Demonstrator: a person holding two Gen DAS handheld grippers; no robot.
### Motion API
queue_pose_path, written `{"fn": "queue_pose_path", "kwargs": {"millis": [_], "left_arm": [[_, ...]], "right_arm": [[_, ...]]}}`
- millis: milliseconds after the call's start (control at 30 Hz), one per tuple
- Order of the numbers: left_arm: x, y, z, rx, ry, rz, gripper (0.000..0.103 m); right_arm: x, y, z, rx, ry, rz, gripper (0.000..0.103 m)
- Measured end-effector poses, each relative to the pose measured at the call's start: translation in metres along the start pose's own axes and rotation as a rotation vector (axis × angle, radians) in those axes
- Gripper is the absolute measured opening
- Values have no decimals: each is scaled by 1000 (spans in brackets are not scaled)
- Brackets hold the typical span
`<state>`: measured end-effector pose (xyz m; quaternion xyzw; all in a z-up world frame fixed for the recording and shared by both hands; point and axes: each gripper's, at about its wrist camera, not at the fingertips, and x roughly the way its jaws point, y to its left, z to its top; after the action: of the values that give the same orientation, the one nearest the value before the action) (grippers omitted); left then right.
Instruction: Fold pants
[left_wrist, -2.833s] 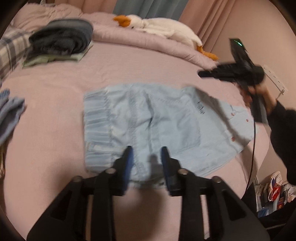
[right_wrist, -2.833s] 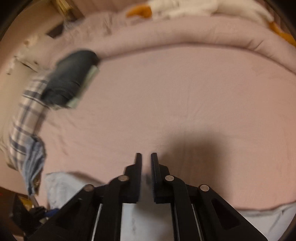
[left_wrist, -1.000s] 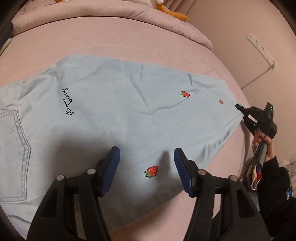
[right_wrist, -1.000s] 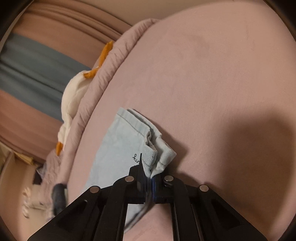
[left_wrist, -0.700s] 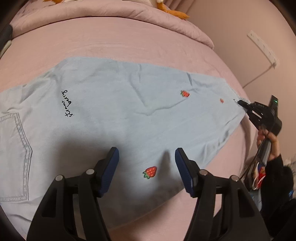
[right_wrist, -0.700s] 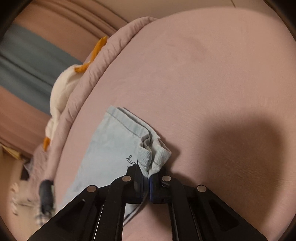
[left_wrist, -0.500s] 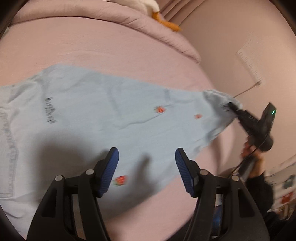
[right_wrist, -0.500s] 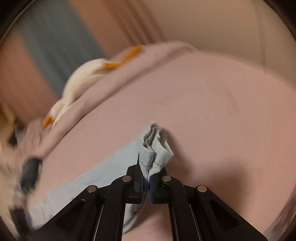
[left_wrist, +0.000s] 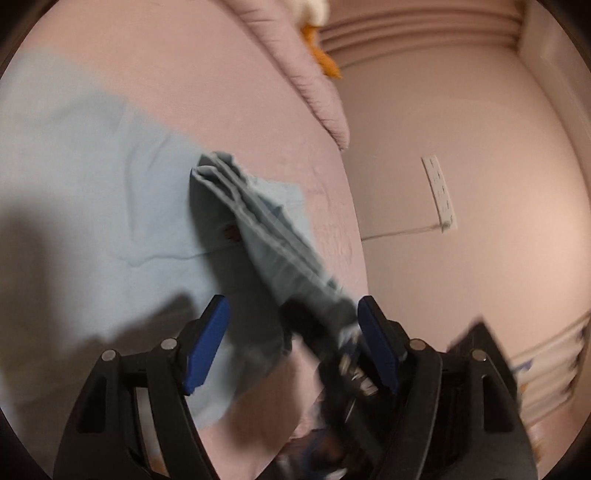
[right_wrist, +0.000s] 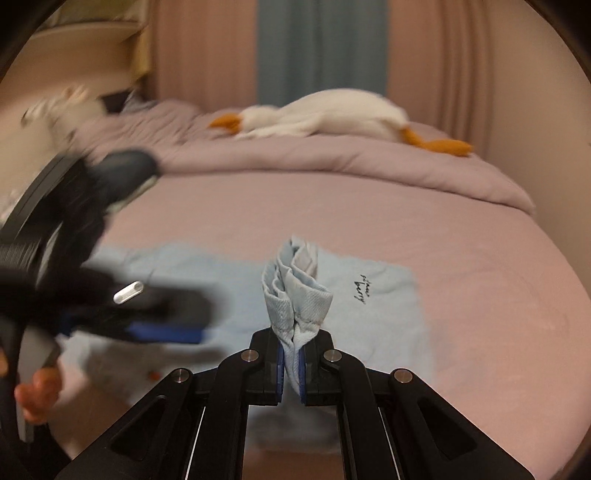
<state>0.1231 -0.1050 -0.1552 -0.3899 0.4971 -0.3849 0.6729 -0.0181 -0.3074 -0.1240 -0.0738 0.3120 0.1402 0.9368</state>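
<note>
Since 0.5 s ago, right gripper (right_wrist: 291, 356) has carried the hem inward over the pants (right_wrist: 369, 317), which lie on the bed (right_wrist: 480, 288). Its jaws clamp the bunched cuff, likely to fold the legs toward the waist. Left gripper (left_wrist: 291, 350) hovers agape, empty. Fabric: pale blue denim, script embroidery, mildly creased.

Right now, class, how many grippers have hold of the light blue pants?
1. The right gripper is clamped on a bunched hem of the pants. The left gripper hangs open above them, gripping nothing.
</note>
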Motion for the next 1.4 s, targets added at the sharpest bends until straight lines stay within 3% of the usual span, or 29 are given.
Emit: {"fn": "queue_pose_path", "kwargs": {"millis": [100, 167, 267, 467, 600, 633, 733, 833, 1000, 1100, 1200, 1267, 1333, 1400], "left_arm": [[-1, 18, -1, -77, -19, -12, 67], [-5, 17, 1, -58, -42, 3, 38], [-21, 7, 3, 13, -80, 34, 22], [-51, -2, 1, 122, -159, 127, 20], [-62, 20, -3, 113, -173, 280, 17], [-65, 31, -4, 95, -169, 333, 17], [-77, 46, -9, 58, -180, 349, 20], [-91, 47, -11, 68, -201, 369, 20], [-102, 28, -9, 119, -240, 373, 27], [-93, 13, -13, 179, -216, 345, 27], [-66, -6, -14, 237, -161, 309, 27], [-46, -16, -17, 279, -121, 299, 27], [-23, -18, -15, 316, -100, 328, 27], [-7, -9, -14, 327, -70, 409, 25]], "right_arm": [[6, 21, -12, -51, 24, 13, 2], [4, 32, -17, -92, 22, 15, 2], [4, 42, -16, -132, 27, 18, 2], [1, 70, -10, -182, -6, 55, 2], [11, 89, -16, -210, 22, 89, 2], [15, 93, -19, -214, 41, 96, 5], [35, 98, -28, -204, 171, 131, 29], [25, 88, -28, -123, 178, 240, 50], [-7, 49, -13, 31, 132, 367, 51], [-22, 12, -3, 131, 63, 295, 51], [-15, -19, -1, 185, 101, 92, 47], [-8, -31, -2, 196, 123, 30, 37], [-3, -35, -5, 191, 142, -17, 37], [2, -31, -13, 178, 163, -26, 37]]}}
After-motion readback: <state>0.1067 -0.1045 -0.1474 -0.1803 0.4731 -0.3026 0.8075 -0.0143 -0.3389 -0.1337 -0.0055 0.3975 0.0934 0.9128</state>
